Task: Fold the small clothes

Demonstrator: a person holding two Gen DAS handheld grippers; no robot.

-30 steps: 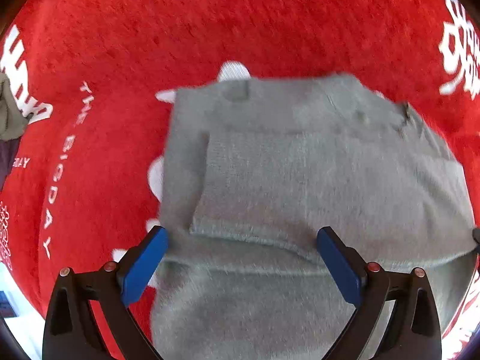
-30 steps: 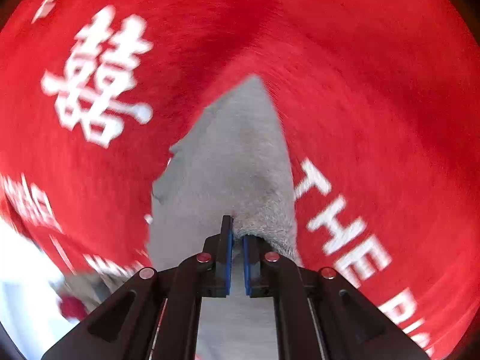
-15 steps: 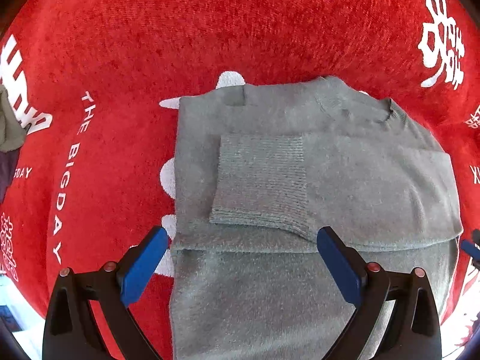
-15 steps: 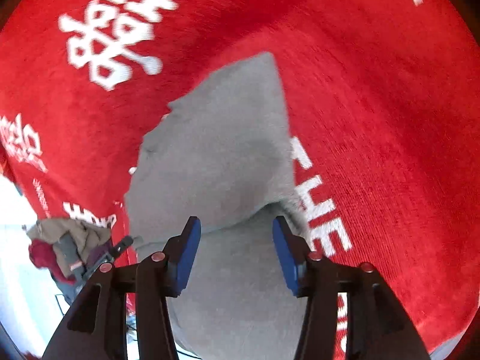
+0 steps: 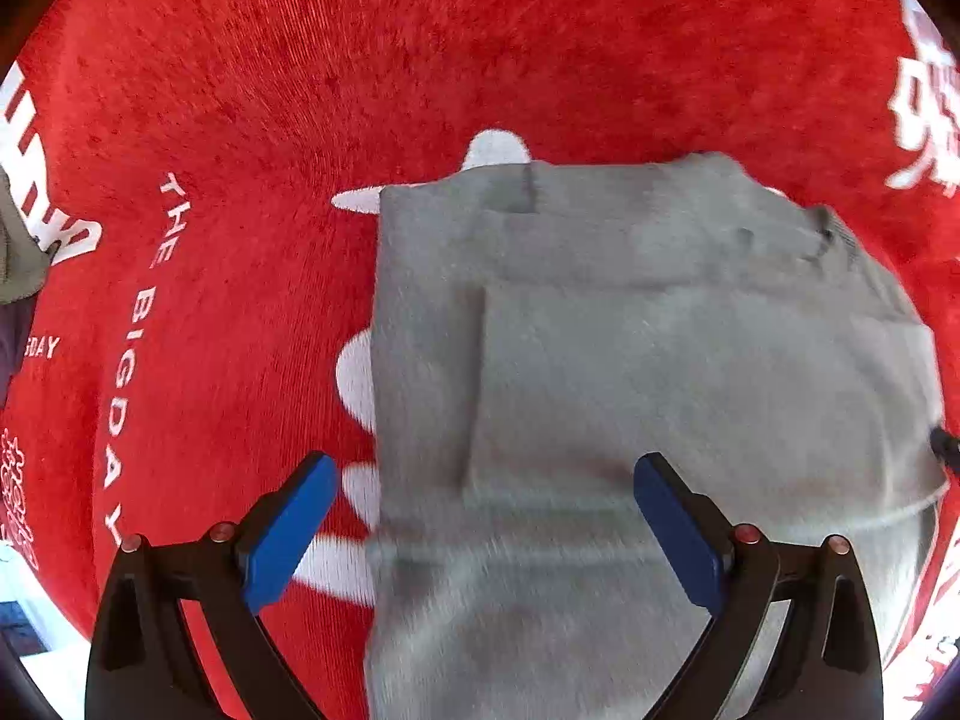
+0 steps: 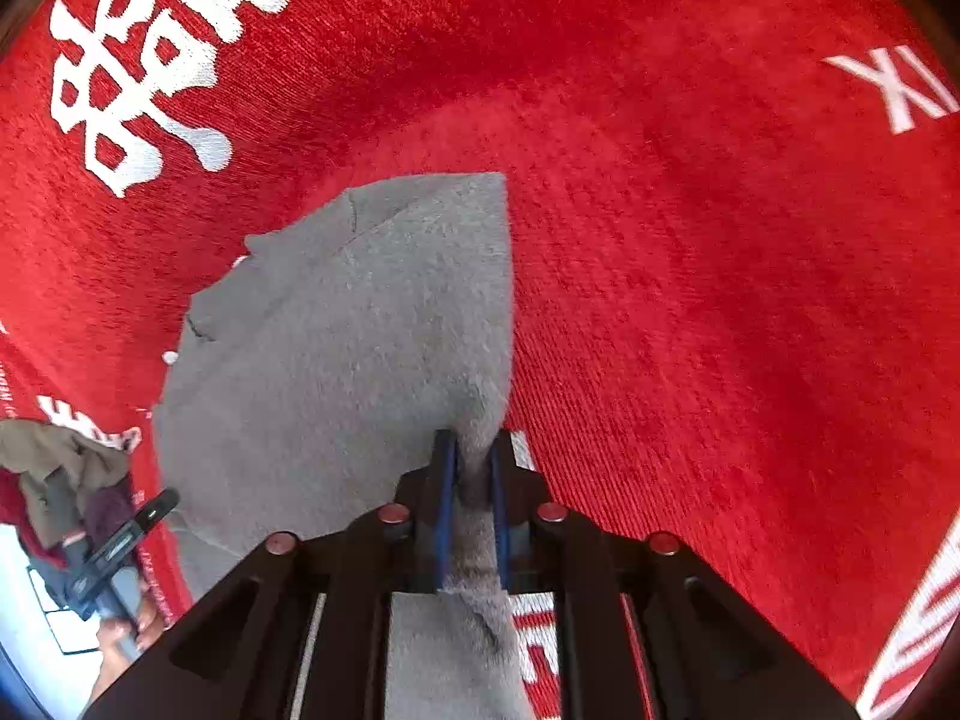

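A small grey knitted sweater (image 5: 630, 360) lies flat on a red cloth with white lettering (image 5: 240, 120), one sleeve folded across its body. My left gripper (image 5: 486, 516) is open and empty, its blue pads hovering over the sweater's lower left part. In the right wrist view the sweater (image 6: 336, 360) lies on the same red cloth (image 6: 720, 300). My right gripper (image 6: 471, 468) is shut on the sweater's right edge, with grey fabric pinched between the blue pads.
A pile of other clothes (image 6: 54, 468) lies at the cloth's left edge, also just visible in the left wrist view (image 5: 15, 264). The other gripper and the hand holding it (image 6: 114, 558) show in the right wrist view's lower left.
My right gripper opened half a second ago and has now shut again on the sweater's right edge. My left gripper stayed open and shifted slightly over the sweater.
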